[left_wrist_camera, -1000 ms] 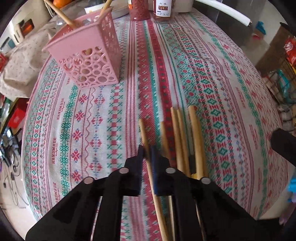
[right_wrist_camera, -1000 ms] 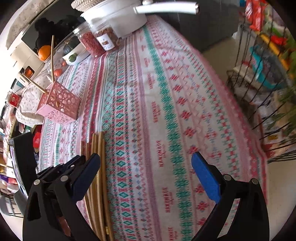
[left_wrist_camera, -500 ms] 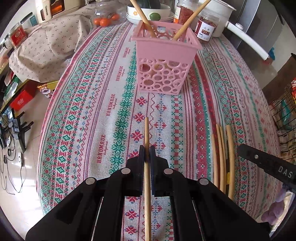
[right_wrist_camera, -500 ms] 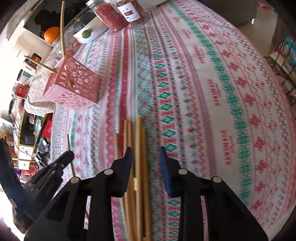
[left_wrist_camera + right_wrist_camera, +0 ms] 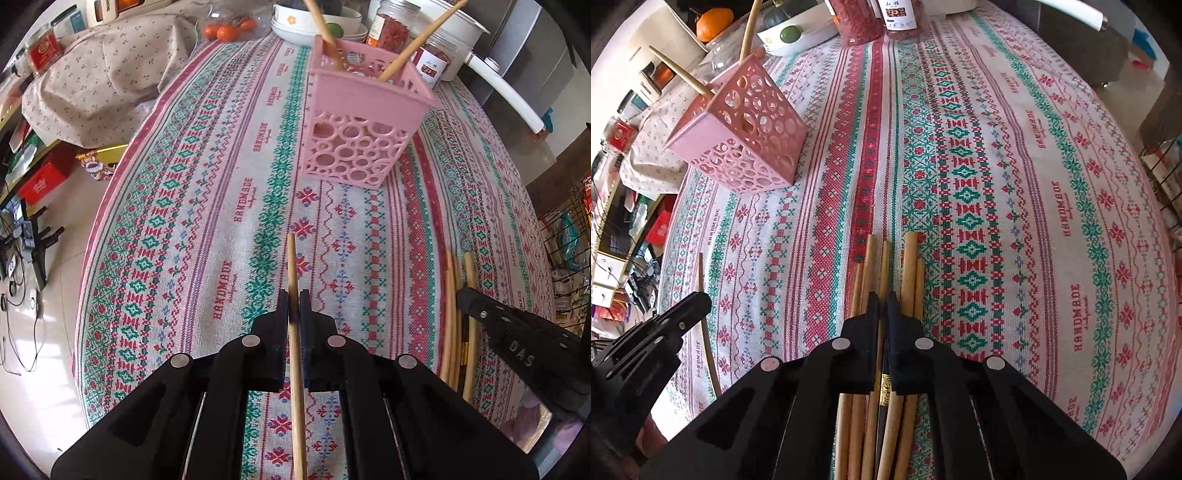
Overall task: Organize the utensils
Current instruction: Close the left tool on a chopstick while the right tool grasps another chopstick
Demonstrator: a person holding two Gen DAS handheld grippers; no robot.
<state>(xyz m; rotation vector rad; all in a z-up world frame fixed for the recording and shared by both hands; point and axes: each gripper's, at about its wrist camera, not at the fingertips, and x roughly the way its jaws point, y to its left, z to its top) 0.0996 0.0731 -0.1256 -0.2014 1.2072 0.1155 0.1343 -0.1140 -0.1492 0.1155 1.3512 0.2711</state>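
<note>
My left gripper point(image 5: 293, 297) is shut on a single wooden chopstick point(image 5: 291, 258), held clear above the patterned tablecloth and pointing toward the pink perforated basket point(image 5: 362, 136). Two chopsticks point(image 5: 417, 40) stand tilted in that basket. The remaining pile of chopsticks point(image 5: 452, 314) lies on the cloth to the right. My right gripper point(image 5: 884, 299) sits over this pile point(image 5: 908, 266), its jaws closing tight on one chopstick point(image 5: 885, 266) in the middle of the bundle, pads pressing on it. The basket point(image 5: 746, 129) stands far left in the right wrist view.
Jars point(image 5: 857, 18), a white bowl point(image 5: 798, 35), a white pot with a long handle point(image 5: 498, 96) and oranges point(image 5: 225, 31) line the table's far end. A floral cloth point(image 5: 99, 81) covers something at the left. A wire rack point(image 5: 569, 236) stands beyond the right edge.
My left gripper carried its chopstick left, away from the pile and toward the basket. My right gripper moved over the pile and went from wide open to shut on one chopstick.
</note>
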